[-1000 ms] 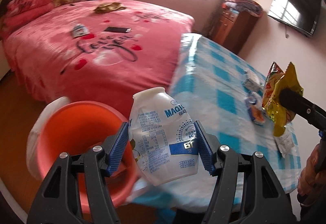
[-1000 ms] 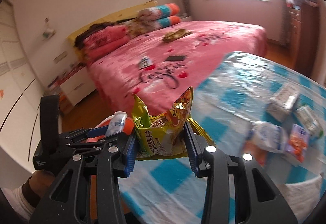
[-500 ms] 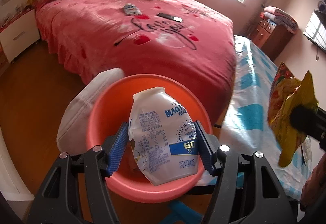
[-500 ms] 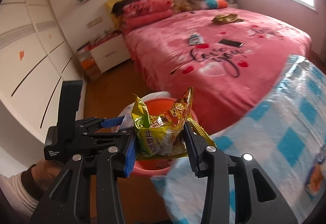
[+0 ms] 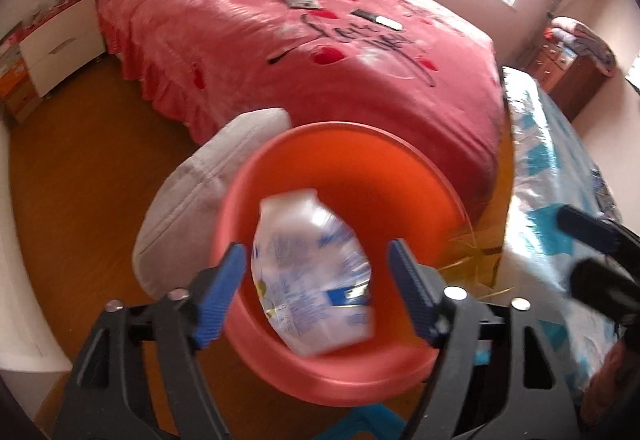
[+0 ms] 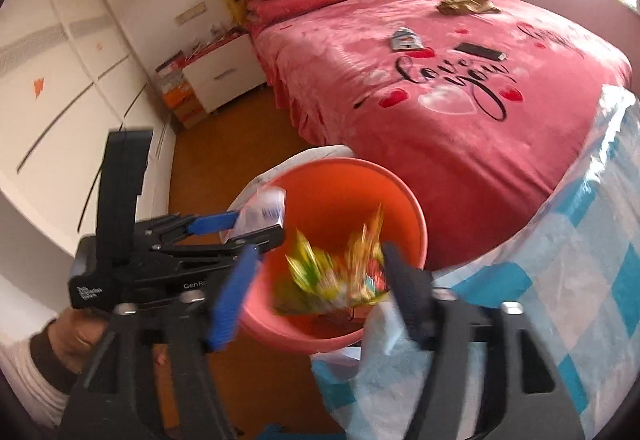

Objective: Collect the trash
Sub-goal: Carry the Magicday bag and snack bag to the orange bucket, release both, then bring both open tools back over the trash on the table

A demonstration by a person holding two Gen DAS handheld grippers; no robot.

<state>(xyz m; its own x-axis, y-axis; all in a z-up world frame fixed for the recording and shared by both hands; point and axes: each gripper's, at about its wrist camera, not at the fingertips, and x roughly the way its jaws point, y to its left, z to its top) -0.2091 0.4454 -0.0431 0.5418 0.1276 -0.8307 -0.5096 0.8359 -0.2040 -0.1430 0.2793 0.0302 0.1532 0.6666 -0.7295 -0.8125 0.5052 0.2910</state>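
Note:
An orange-red plastic bin [image 5: 348, 167] stands on the floor beside the bed; it also shows in the right wrist view [image 6: 332, 199]. My left gripper [image 5: 318, 290] is open above it, and a white plastic bottle [image 5: 312, 280] with blue print, blurred, is loose between the fingers, apart from both pads. My right gripper [image 6: 316, 288] is open over the bin's near rim, and a yellow snack bag [image 6: 336, 276], blurred, is loose between its fingers. The left gripper [image 6: 224, 232] appears at the left of the right wrist view.
A pink bed [image 5: 320, 39] lies behind the bin, with a phone [image 6: 480, 51] and small items on it. A white cushion [image 5: 200, 191] rests against the bin's left. A table with a blue checked cloth [image 6: 580, 260] is on the right. Wooden floor lies on the left.
Both grippers have opened over the bin. The bottle has left the left gripper's pads and the snack bag has left the right gripper's pads; both are blurred.

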